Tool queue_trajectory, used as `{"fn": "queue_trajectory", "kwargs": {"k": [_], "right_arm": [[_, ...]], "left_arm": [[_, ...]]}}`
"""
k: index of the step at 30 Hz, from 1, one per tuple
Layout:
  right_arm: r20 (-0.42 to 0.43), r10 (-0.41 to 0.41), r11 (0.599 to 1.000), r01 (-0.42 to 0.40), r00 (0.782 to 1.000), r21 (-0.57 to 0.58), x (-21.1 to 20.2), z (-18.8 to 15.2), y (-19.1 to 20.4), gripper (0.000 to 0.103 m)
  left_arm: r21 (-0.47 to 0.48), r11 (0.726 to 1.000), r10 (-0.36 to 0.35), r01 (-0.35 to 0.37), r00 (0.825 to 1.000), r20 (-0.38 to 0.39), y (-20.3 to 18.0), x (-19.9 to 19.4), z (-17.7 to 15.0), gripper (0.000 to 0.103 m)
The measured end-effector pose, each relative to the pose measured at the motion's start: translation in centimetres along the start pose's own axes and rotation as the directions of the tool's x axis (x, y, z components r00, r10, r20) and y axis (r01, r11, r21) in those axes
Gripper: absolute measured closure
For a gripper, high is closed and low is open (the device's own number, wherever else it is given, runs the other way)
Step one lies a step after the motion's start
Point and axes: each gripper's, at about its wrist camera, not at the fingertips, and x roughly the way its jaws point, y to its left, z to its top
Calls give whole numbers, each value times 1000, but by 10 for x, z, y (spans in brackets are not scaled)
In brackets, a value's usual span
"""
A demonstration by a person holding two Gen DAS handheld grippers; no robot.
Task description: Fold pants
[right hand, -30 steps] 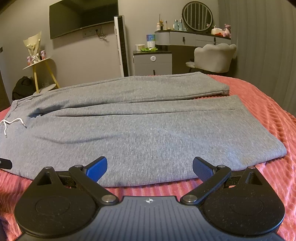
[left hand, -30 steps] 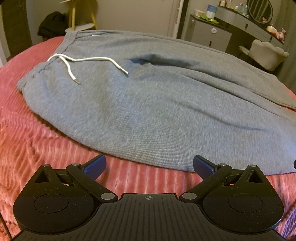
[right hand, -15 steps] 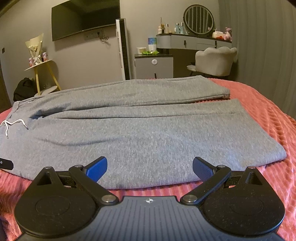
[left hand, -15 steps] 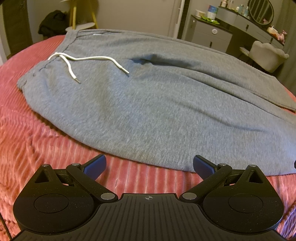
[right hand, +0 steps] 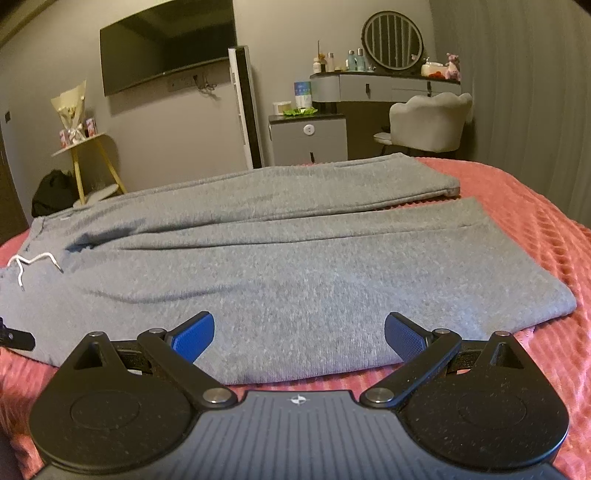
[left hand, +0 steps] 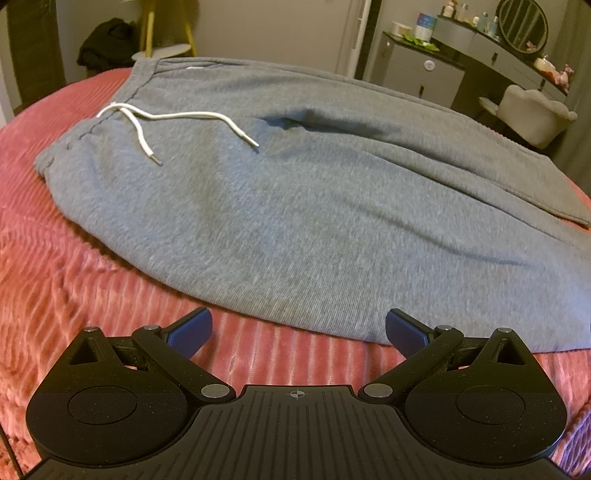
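Note:
Grey sweatpants [left hand: 295, 206] lie spread flat on a pink ribbed bedspread [left hand: 55, 288], waistband at the left with a white drawstring [left hand: 177, 118], both legs running to the right [right hand: 332, 258]. My left gripper [left hand: 295, 332] is open and empty, just in front of the near edge of the pants by the hip. My right gripper [right hand: 299, 336] is open and empty, its fingertips over the near edge of the near leg. The left gripper's tip shows at the left edge of the right wrist view [right hand: 14, 338].
Beyond the bed stand a grey cabinet [right hand: 308, 138], a vanity with round mirror [right hand: 393, 35], a pale chair [right hand: 428, 122], a yellow-legged side table [right hand: 85, 162] and a wall TV [right hand: 166, 40]. Bedspread shows right of the cuffs [right hand: 535, 229].
Both grippers have dropped a little lower and closer to the near edge of the pants. The pants have not moved. Both grippers stay open.

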Motion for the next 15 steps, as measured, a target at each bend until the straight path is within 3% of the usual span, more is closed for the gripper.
{"fn": "queue_trajectory", "kwargs": {"k": [15], "right_arm": [[15,34,999,-33,999,-29,0,-3,5,4]], "left_arm": [[-25,999,-21,21,1000,12,3,-5,1,0]]}}
